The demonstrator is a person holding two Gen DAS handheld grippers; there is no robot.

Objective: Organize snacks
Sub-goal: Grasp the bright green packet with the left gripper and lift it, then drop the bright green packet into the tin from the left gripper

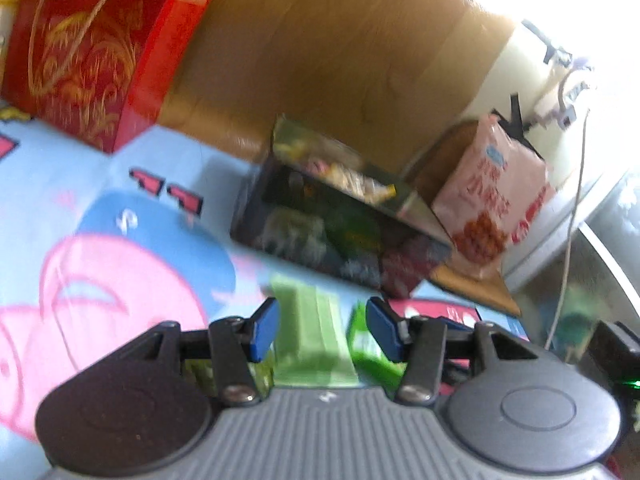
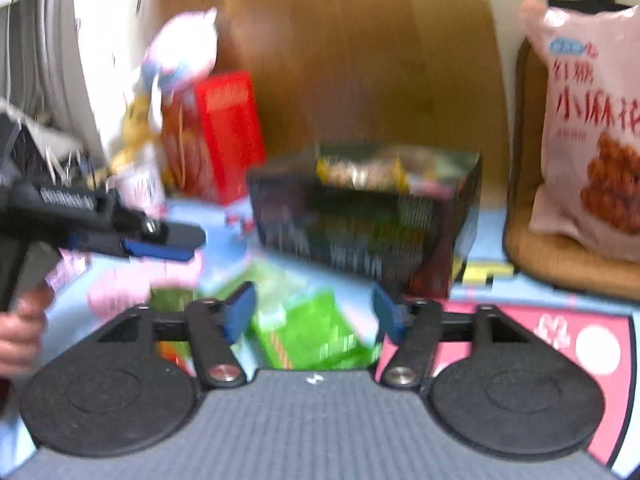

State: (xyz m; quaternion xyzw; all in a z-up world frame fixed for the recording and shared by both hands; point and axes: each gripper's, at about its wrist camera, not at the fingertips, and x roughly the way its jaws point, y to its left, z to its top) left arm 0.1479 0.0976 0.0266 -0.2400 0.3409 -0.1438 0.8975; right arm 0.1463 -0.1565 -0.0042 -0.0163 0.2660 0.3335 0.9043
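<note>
Green snack packets (image 1: pixel 316 336) lie on the cartoon-print mat (image 1: pixel 60 184) just below my left gripper (image 1: pixel 322 330), which is open above them with blue pads apart. My right gripper (image 2: pixel 314 312) is also open, hovering over a bright green packet (image 2: pixel 312 332). A dark box (image 1: pixel 336 216) holding several snacks stands beyond the packets; it also shows in the right wrist view (image 2: pixel 368 216). The left gripper (image 2: pixel 160 246) appears at the left of the right wrist view, held by a hand (image 2: pixel 20 328). Both views are motion-blurred.
A red gift box (image 1: pixel 92 52) stands at the back left, also visible in the right wrist view (image 2: pixel 224 132). A pink snack bag (image 1: pixel 492 196) leans on a round wooden seat (image 2: pixel 560 256) at the right. A wooden panel (image 1: pixel 340 40) forms the back.
</note>
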